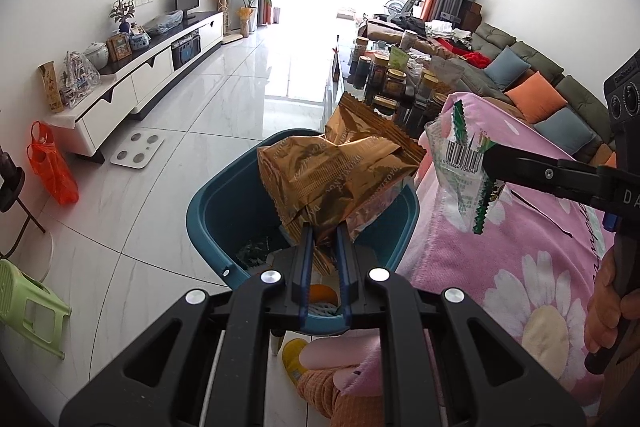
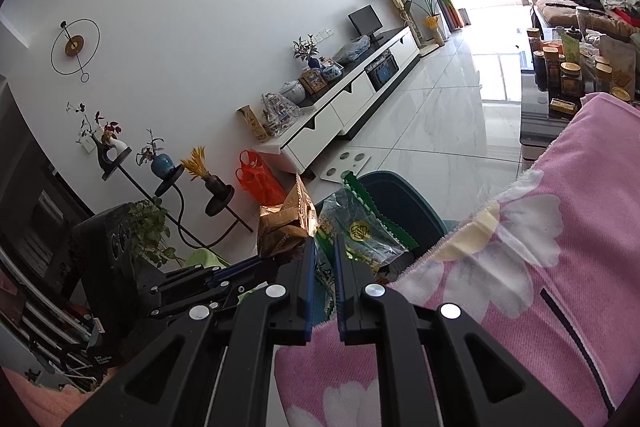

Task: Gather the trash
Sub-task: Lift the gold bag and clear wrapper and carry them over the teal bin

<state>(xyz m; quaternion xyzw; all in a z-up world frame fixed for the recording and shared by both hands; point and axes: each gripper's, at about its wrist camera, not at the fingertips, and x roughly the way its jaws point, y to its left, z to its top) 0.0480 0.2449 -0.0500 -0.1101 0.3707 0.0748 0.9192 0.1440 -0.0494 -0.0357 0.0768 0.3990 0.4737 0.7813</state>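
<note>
A crumpled gold foil wrapper (image 1: 340,171) hangs over the teal bin (image 1: 216,203), and my left gripper (image 1: 325,231) is shut on its lower edge. The bin holds other scraps. To the right, my right gripper (image 1: 486,157) is shut on a clear wrapper with green zigzag edges and a barcode (image 1: 464,167), held above the pink flowered blanket (image 1: 520,247). In the right wrist view my right gripper (image 2: 325,245) pinches that green wrapper (image 2: 360,227), with the gold wrapper (image 2: 288,223) and the left gripper (image 2: 224,277) just to its left, near the teal bin (image 2: 404,203).
A glass coffee table (image 1: 332,83) crowded with jars stands beyond the bin, a sofa with cushions (image 1: 536,91) to the right. A white TV cabinet (image 1: 140,75), a scale (image 1: 138,149), an orange bag (image 1: 52,167) and a green stool (image 1: 28,303) line the left. A yellow slipper (image 1: 294,355) lies below the bin.
</note>
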